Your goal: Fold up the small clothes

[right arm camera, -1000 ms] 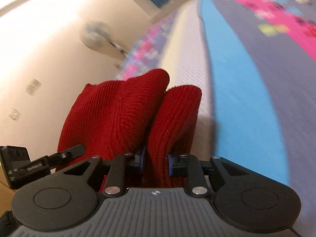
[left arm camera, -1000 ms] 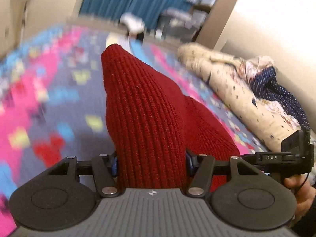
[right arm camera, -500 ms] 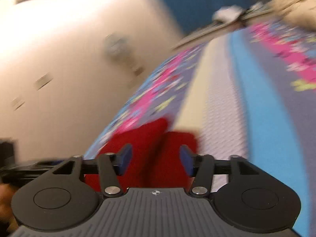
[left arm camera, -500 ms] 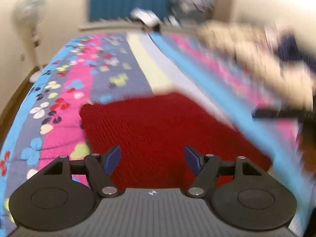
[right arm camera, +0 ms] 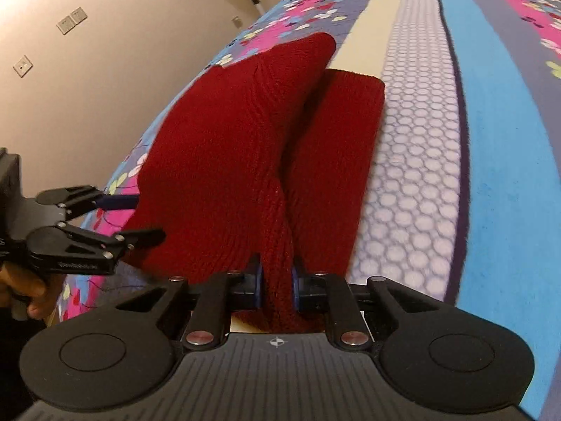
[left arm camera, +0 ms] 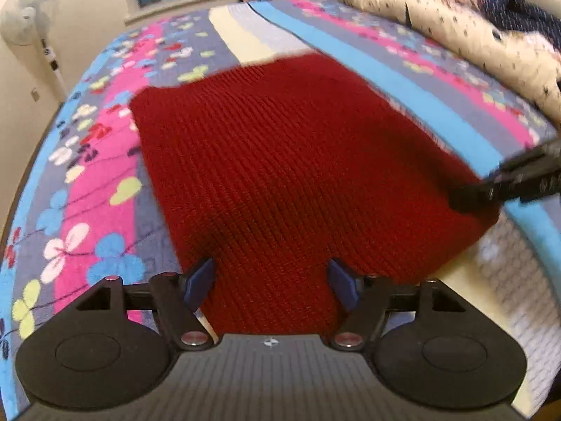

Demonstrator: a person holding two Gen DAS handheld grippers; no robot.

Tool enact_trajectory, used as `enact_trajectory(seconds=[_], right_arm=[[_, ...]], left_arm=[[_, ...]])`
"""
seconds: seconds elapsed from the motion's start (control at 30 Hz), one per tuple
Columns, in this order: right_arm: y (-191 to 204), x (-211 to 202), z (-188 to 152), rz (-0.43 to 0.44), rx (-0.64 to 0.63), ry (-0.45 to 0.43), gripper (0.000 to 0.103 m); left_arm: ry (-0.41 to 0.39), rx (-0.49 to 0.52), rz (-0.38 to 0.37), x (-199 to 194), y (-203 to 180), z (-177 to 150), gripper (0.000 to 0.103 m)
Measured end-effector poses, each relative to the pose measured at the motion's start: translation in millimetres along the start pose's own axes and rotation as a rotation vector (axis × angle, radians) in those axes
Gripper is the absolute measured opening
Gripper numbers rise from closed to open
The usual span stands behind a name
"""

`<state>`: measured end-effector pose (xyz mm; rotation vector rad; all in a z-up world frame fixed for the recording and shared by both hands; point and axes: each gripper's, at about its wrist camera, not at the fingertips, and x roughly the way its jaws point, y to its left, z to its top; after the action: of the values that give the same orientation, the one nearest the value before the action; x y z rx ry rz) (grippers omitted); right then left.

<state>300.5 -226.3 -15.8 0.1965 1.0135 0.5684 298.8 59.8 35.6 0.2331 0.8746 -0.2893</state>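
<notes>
1. Bed [left arm camera: 455, 80], covered by a striped, flower-printed blanket [right arm camera: 491, 140], is filling both views and carrying everything else.
2. Cream bedding pile [left arm camera: 438, 17], with a dark dotted cloth on it, is lying along the bed's far right edge in the left wrist view, well apart from the garment.
3. Red knitted garment [left arm camera: 280, 158] is lying spread on the blanket near the bed's close edge; in the right wrist view one edge is standing up in a ridge [right arm camera: 245, 122] beside a flat-lying part.
4. Left gripper [left arm camera: 271, 282] is hovering at the garment's near hem with its blue-padded fingers [left arm camera: 200, 282] standing apart, the knit lying between them unclamped; it is also showing at the left of the right wrist view [right arm camera: 140, 217].
5. Right gripper [right arm camera: 277, 287] is pinching a raised fold of the garment, its fingers pressing the knit from both sides; what is probably this gripper is appearing, blurred, at the garment's right corner [left arm camera: 508, 182].
6. Standing fan [left arm camera: 28, 14] is standing beside the bed by the wall.
</notes>
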Motion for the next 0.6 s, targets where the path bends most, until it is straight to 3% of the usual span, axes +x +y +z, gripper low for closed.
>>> enact_trajectory(seconds=[0.13,0.2,0.27,0.3,0.33,0.37,0.6], right_arm=[[11.1,-33.5,-8.7,-0.086,0.056,-0.118,0.03],[24.4,-63.4,-16.5,-0.122,0.063,-0.24,0.03],[46.3,-89.8,-28.1,-0.159,0.016,-0.342,0.052],[60.4,-103.7,-36.4,-0.187,-0.017,-0.392,0.061],[71.5,-112.1,-43.3,-0.215,-0.039,-0.424,0.078],[85.2,-121.0,-51.7,-0.245,-0.061,-0.455,0.085],[127.8,-137.0,-100.0,-0.303,-0.121,-0.535,0.095]], left_arm=[[-0.105,-0.064,0.042,-49.7,-2.9,-3.1,0.088],[-0.158,-0.063,0.08,-73.6,-9.2,-9.7,0.092],[-0.23,-0.057,0.128,-103.6,-22.0,-21.3,0.102],[-0.273,-0.053,0.141,-120.2,-30.2,-24.8,0.102],[-0.327,-0.046,0.142,-135.5,-38.4,-33.0,0.102],[-0.357,-0.044,0.145,-147.1,-44.9,-39.2,0.102],[-0.402,-0.154,0.158,-188.6,-80.2,-67.0,0.102]])
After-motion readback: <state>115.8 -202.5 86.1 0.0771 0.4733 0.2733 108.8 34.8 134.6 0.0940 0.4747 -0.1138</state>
